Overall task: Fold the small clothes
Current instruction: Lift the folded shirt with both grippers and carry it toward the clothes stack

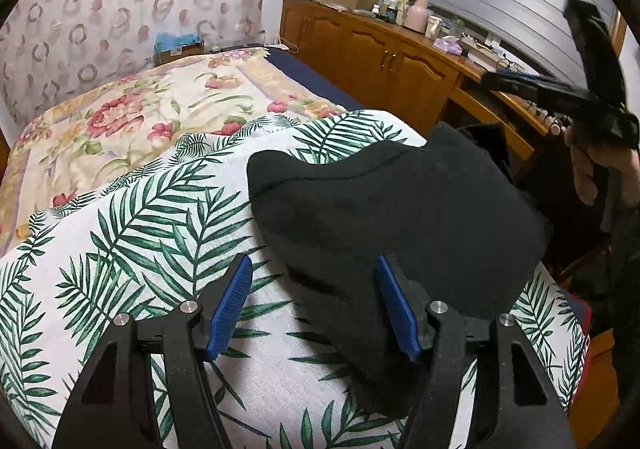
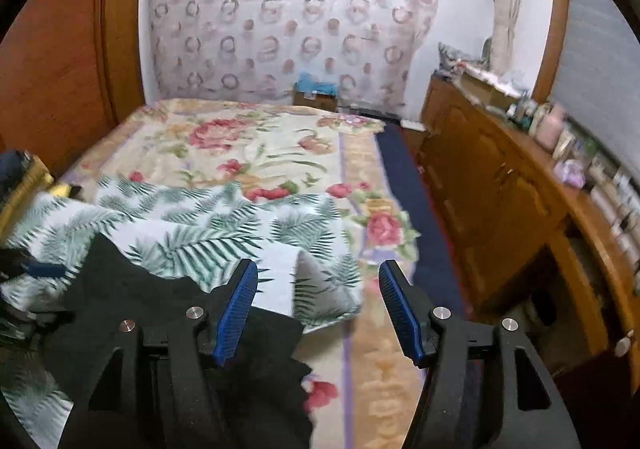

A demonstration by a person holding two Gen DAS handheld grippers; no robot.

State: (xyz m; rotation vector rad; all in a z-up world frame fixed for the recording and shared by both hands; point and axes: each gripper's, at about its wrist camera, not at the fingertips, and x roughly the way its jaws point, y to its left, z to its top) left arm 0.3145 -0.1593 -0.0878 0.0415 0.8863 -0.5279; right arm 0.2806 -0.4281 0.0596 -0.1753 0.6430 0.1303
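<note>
My left gripper (image 1: 314,305) hangs with its jaws wide and nothing between them, just above the near edge of the black garment (image 1: 400,217), which lies in a soft, rounded heap on the palm-leaf cloth (image 1: 140,249) and fills my left view from the centre out to about 3 o'clock. My right gripper (image 2: 316,309) is also spread wide and empty, held above the bed; from its own camera the same black garment (image 2: 160,329) sits low at 7 to 8 o'clock, partly under my left finger. I judge I am between grasps, with the folding of this piece hardly begun or only part done, since I can make out no clean, squared edges. The next move seems to call for bringing both sets of jaws down onto one edge or two corners of the garment and pinching only the top layer, not the cloth beneath. The leaf-print cloth is spread over a floral bedspread (image 1: 132,117), a yielding surface that may ruck. Beyond, at 12 o'clock, hangs a ring-patterned curtain (image 2: 280,21); at 2 o'clock runs a wooden sideboard (image 1: 380,53) crowded with small things.
</note>
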